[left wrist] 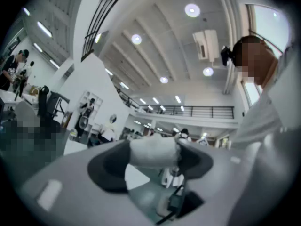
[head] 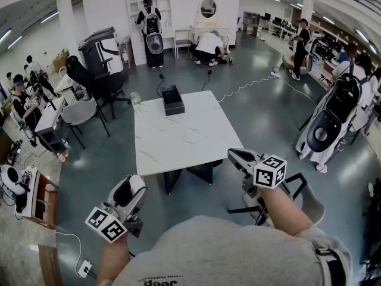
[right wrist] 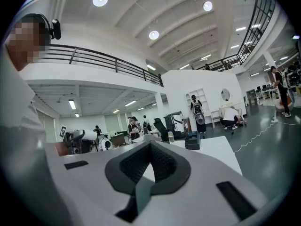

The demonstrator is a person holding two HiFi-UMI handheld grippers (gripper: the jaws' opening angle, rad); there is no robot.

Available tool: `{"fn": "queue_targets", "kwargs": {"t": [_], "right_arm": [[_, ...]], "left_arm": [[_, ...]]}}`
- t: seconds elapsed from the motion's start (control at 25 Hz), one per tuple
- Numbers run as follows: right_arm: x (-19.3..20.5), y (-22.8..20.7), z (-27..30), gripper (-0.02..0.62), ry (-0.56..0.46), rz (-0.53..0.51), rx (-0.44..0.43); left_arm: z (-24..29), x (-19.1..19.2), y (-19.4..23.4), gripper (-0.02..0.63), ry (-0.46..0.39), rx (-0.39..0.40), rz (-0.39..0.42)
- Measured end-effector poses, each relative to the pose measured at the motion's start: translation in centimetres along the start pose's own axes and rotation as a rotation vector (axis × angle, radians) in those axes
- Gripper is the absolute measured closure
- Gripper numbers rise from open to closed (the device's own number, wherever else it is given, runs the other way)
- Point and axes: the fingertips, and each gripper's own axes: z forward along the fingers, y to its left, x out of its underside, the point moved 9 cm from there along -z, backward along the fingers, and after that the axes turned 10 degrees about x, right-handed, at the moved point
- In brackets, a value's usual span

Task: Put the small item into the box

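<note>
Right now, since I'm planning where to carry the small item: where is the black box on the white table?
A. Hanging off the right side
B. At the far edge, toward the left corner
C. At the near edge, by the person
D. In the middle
B: in the head view the box stands at the far edge of the table, close to its left corner, with the rest of the top bare.

Box (head: 173,100) sitting at the worktop's (head: 184,142) far edge, left tool (head: 134,182) hanging before its near-left corner, right tool (head: 233,154) hanging beside its near-right corner
</note>
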Motion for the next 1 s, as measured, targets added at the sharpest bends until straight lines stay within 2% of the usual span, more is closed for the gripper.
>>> {"fn": "queue_targets", "kwargs": {"t": [0.48, 1.0], "right_arm": [[-0.2, -1.6, -0.3, 0.589, -0.007, 0.003, -0.014], [-0.5, -6.3, -2.5, 0.589, -0.007, 0.086, -0.081]], "left_arm": [[1.7, 0.1, -0.2, 0.307, -0.003, -0.001, 0.003], [7.2, 0.6, -2.8, 0.307, -0.001, -0.013, 0.007]]}}
